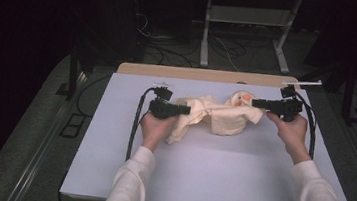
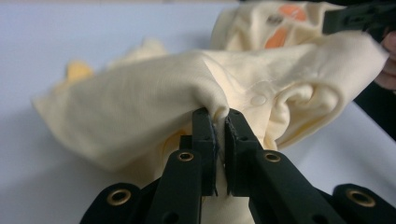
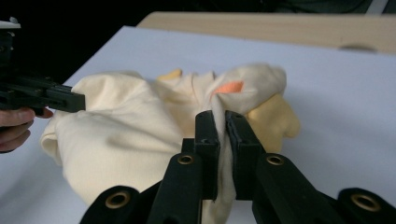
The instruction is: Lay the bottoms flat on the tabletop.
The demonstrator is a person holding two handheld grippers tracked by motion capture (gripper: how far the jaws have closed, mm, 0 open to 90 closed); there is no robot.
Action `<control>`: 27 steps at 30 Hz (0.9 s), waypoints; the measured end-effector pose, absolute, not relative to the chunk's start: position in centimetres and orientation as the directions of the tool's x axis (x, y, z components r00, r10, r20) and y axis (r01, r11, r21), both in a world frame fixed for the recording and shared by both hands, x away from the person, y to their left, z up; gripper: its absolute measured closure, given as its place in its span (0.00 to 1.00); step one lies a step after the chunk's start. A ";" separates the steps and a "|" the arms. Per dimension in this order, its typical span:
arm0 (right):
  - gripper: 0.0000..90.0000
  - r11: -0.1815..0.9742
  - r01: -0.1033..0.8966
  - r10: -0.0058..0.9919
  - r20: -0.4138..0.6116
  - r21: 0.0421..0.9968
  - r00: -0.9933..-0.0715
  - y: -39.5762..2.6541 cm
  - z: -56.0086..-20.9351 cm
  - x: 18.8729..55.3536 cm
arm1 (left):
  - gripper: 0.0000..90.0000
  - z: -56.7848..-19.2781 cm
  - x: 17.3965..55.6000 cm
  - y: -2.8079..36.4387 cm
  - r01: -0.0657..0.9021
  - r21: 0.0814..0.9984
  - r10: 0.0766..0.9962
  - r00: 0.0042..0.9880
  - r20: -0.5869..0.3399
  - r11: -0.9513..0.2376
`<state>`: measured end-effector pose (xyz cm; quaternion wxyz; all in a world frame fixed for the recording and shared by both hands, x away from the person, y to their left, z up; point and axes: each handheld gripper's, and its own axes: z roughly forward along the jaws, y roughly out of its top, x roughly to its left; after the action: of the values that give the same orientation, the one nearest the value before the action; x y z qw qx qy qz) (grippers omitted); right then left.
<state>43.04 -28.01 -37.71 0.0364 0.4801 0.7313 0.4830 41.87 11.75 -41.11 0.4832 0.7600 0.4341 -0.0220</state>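
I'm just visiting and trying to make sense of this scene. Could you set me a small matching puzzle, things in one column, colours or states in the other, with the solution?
Things:
1. left gripper
2. garment
3. table
4. orange patch

Descriptions:
A. white, flat, bearing the cloth
B. pale yellow, bunched, stretched between two grips
C. black, jaws shut on a fold of cloth
D. small bright mark on the cloth near the right gripper

Pairs: 1-C, 2-B, 3-A, 4-D

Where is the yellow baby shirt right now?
In the high view the pale yellow garment hangs mid-table between the left gripper and right gripper, each pinching one end.
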 end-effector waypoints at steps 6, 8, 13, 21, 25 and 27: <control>0.92 0.111 0.709 0.749 0.410 0.696 -0.520 -28.0 -40.9 41.6 | 0.92 -42.9 39.8 11.0 0.681 0.694 0.609 0.659 -0.443 -0.232; 0.92 0.111 0.719 0.748 0.419 0.686 -0.515 -28.2 -41.7 41.1 | 0.92 -43.0 39.2 11.0 0.674 0.697 0.603 0.669 -0.435 -0.246; 0.92 0.107 0.734 0.745 0.434 0.671 -0.506 -28.6 -42.6 40.3 | 0.92 -43.0 38.3 10.8 0.665 0.695 0.595 0.685 -0.421 -0.273; 0.92 0.114 0.737 0.742 0.437 0.666 -0.509 -28.6 -42.8 38.6 | 0.92 -43.2 36.9 10.3 0.663 0.672 0.577 0.704 -0.413 -0.328; 0.92 0.097 0.752 0.742 0.457 0.652 -0.492 -29.0 -43.0 37.5 | 0.92 -43.1 36.3 9.9 0.650 0.666 0.573 0.721 -0.390 -0.365; 0.91 0.099 0.754 0.741 0.458 0.649 -0.491 -29.1 -43.0 37.2 | 0.92 -43.1 36.3 9.9 0.649 0.667 0.573 0.722 -0.387 -0.368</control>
<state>37.23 -29.06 -43.01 -0.0076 0.5042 0.7411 0.4432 36.25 9.87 -43.06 0.4235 0.8257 0.3699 -0.0445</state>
